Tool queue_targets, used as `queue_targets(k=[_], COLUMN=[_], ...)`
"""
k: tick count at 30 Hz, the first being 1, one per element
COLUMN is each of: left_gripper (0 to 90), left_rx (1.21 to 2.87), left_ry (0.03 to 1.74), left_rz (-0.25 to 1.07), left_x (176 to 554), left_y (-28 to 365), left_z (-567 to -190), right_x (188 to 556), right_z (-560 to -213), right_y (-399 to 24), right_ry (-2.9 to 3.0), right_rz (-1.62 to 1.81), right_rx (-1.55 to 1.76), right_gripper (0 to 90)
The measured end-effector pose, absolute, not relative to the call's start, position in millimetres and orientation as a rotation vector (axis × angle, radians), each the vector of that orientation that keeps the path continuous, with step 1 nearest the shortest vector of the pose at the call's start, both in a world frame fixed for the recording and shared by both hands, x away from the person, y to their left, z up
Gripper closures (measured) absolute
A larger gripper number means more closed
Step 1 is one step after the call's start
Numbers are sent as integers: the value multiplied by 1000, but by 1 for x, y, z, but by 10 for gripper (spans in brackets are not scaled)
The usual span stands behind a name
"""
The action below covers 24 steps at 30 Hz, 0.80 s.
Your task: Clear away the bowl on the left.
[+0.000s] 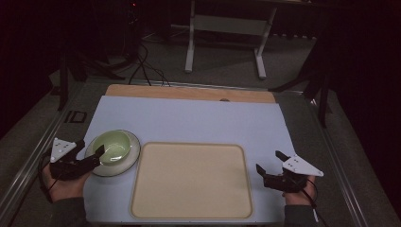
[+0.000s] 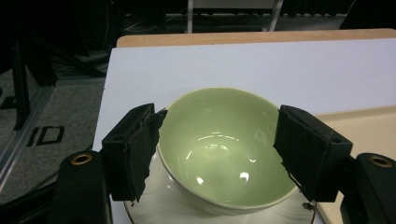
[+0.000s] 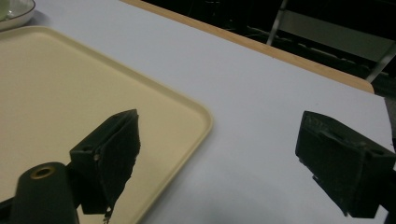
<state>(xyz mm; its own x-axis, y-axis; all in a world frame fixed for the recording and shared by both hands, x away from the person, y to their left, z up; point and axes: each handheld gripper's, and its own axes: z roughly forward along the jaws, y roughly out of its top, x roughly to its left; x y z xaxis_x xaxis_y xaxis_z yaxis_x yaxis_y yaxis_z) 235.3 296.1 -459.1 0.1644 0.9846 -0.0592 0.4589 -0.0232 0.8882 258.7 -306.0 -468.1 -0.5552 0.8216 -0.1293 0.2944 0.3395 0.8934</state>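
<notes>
Plate (image 2: 154,207) mostly hidden under bowl (image 2: 224,144); tray (image 3: 60,102) cut by left edge; small mark (image 1: 224,100) on worktop far edge unidentifiable.

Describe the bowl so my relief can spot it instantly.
Find the white mat on the table, then the beige tray on it. Left of the tray sits a white plate carrying the bowl, pale green, glossy and empty, between the open left gripper jaws.

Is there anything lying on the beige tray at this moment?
No. In the high view the beige tray is bare, and the green bowl sits on a white plate left of it.
</notes>
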Motion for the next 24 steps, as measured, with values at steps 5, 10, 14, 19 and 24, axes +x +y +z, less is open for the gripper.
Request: queue_targets(k=[5,10,14,19,24], left_gripper=[312,322,368,399,418], left_rx=[1617,1637,1636,1659,1672], left_ry=[1405,1418,1439,1463,1508], left_rz=[808,807,806,808,808], left_x=[236,238,245,257,263], left_y=[295,295,294,292,291], left_z=[-459,-461,-462,-467,-472], right_x=[258,259,260,260,261], right_z=[-467,-467,-467,-467,-467], right_y=[-308,-305,-306,-306,-305], right_ry=[2016,2019,2021,2018,2017], right_rz=[1193,1190,1185,1182,1180], right_rx=[958,945,939,934,928], right_gripper=[131,131,129,129,129])
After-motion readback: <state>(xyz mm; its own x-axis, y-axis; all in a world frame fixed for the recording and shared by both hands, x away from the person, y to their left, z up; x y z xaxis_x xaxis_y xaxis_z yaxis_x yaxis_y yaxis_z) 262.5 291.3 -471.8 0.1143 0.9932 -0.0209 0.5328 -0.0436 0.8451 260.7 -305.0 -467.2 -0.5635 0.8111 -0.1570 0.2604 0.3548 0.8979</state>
